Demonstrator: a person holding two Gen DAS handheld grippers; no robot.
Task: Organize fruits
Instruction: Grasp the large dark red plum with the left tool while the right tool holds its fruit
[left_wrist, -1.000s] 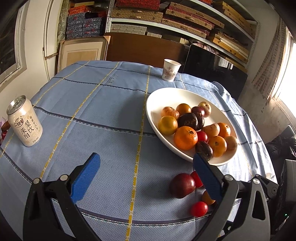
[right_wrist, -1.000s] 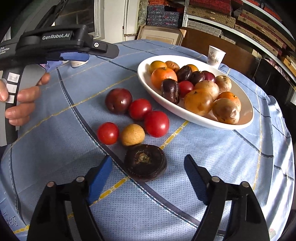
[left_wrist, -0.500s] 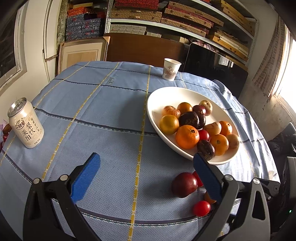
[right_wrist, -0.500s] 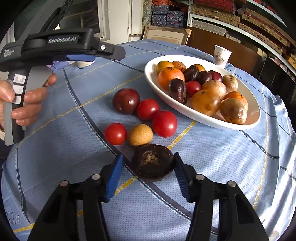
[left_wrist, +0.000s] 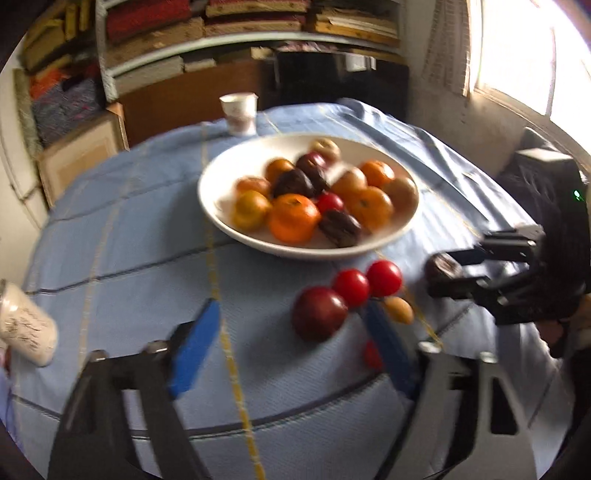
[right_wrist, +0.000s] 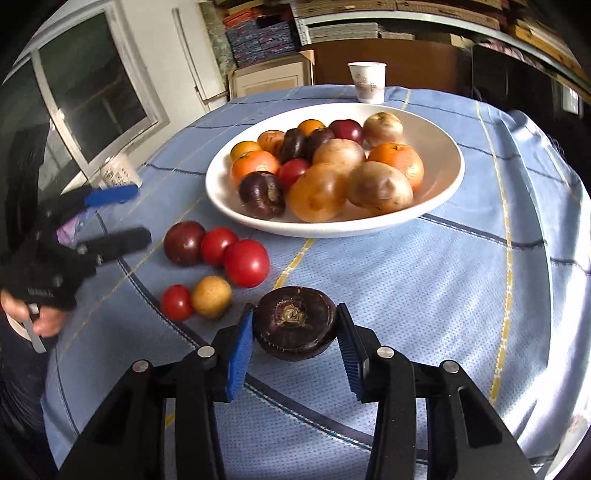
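Our right gripper (right_wrist: 295, 341) clamps the dark fruit (right_wrist: 295, 323); the bowl (right_wrist: 439, 214) lies straight ahead. Our left gripper (left_wrist: 291, 354) gapes wide.

My right gripper's (right_wrist: 295, 345) blue pads clamp the dark mangosteen (right_wrist: 295, 323) — stem cap facing me. Beside it on the cloth lie a plum (right_wrist: 184, 243), three tomatoes (right_wrist: 246, 262) and a small yellow fruit (right_wrist: 211, 296) — the white bowl (right_wrist: 448, 190) sits piled with fruit.
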